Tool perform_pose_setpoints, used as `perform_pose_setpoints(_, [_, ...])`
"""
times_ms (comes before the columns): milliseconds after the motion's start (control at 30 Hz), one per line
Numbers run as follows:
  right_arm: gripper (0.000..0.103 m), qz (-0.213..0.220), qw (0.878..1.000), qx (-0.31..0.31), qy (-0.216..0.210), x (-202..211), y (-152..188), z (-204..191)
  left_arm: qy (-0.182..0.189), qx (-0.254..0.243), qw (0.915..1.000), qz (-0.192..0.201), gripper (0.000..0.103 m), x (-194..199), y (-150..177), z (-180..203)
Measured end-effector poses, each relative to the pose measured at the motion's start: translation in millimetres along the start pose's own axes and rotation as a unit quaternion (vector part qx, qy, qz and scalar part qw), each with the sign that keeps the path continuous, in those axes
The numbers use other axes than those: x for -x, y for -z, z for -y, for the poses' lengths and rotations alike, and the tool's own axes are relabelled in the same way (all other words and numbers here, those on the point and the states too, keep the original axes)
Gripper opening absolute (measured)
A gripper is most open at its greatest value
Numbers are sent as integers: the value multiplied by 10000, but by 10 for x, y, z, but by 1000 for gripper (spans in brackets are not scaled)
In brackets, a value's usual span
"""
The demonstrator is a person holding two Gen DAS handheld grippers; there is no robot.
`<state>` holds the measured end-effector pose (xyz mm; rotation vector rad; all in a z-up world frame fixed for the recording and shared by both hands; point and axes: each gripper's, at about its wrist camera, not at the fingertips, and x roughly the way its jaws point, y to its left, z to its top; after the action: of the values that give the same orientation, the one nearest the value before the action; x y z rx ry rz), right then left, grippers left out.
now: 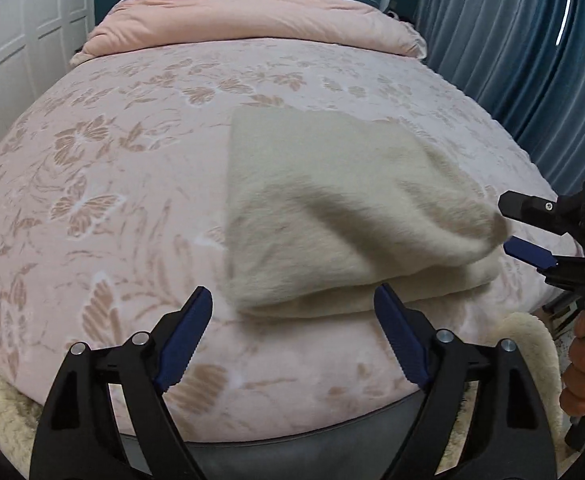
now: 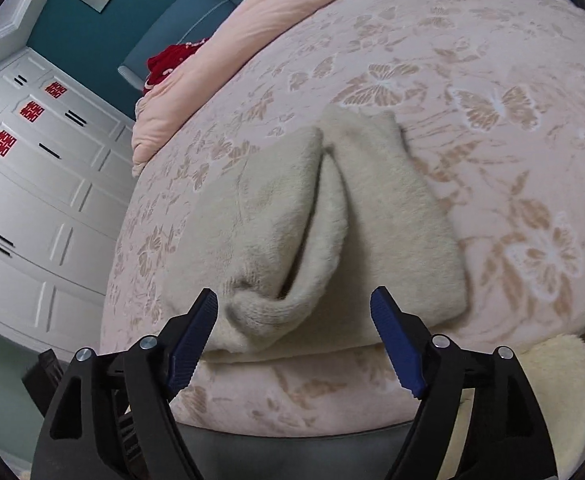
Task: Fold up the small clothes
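Cream fleece folded garment (image 1: 332,216) lies near the bed's near edge on the pink butterfly-patterned bedspread (image 1: 112,168), within reach for another fold. Left gripper (image 1: 292,336) hovers open and empty before it; right gripper (image 2: 294,334) gapes empty at its right end. No legible writing

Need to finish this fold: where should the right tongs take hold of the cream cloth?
Probably the raised flap at the near end of the cream cloth, approached from the bed's near edge. It curls up off the lower layer, leaving a gap, and sits just ahead of the open right tongs.
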<state>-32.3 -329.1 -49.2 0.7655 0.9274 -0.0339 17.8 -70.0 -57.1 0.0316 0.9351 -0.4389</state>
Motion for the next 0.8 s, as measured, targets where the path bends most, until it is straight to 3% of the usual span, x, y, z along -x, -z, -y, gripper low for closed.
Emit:
perform_pose_setpoints(67, [78, -237, 9995, -178, -92, -219, -2, -69, -87, -83, 9999, -43, 81, -51, -12, -61])
perform_pose_setpoints(167, [74, -438, 9985, -291, 139, -479, -31, -202, -287, -479, 9984, -63, 82, -98, 6, -15])
perform_pose_setpoints(233, [21, -512, 9984, -130, 179, -583, -106, -341, -319, -516, 9982, 6, 82, -132, 29, -8])
perform_pose_setpoints(267, [21, -551, 9981, 23, 291, -595, -171, -458, -337, -505, 9982, 21, 82, -144, 27, 20])
perform_pose_setpoints(300, [20, -461, 9988, 126, 112, -521, -242, -560, -382, -507, 9980, 21, 79, -173, -5, 31])
perform_pose_setpoints(367, [18, -97, 9973, 234, -696, -179, -408, -791, -363, -459, 9983, -22, 62, -217, -80, 44])
perform_pose_setpoints(433, [18, 229, 9892, 327, -1409, 220, -510, -914, -455, -337, 9983, -146, 39, -281, -152, 30])
perform_pose_setpoints(467, [18, 506, 9867, 499, -1459, 415, -517, -925, -372, -210, 9988, -229, 37, -321, -177, -12])
perform_pose_setpoints(500, [17, 735, 9863, 711, -1297, 535, -495, -891, -266, -39, 9993, -250, 37, -345, -195, -57])
perform_pose_setpoints(567, [17, 758, 9925, 884, -361, 431, -408, -552, -303, 8, 9991, -311, 34, -386, -212, -57])
perform_pose_setpoints(633, [17, 62, 9973, 354, 648, -55, -315, 110, -314, 25, 9985, -452, 32, -463, -194, -45])
perform_pose_setpoints(667, [17, -327, 9961, -76, 818, -256, -225, 432, -236, 91, 9982, -552, 32, -503, -169, -45])
perform_pose_setpoints(733, [17, -197, 9973, -650, 271, -247, -119, 668, -263, 75, 9978, -611, 32, -530, -107, -8])
perform_pose_setpoints(800, [17, -63, 9983, -510, 285, -176, -157, 570, -376, -107, 9976, -574, 32, -522, -69, 32])
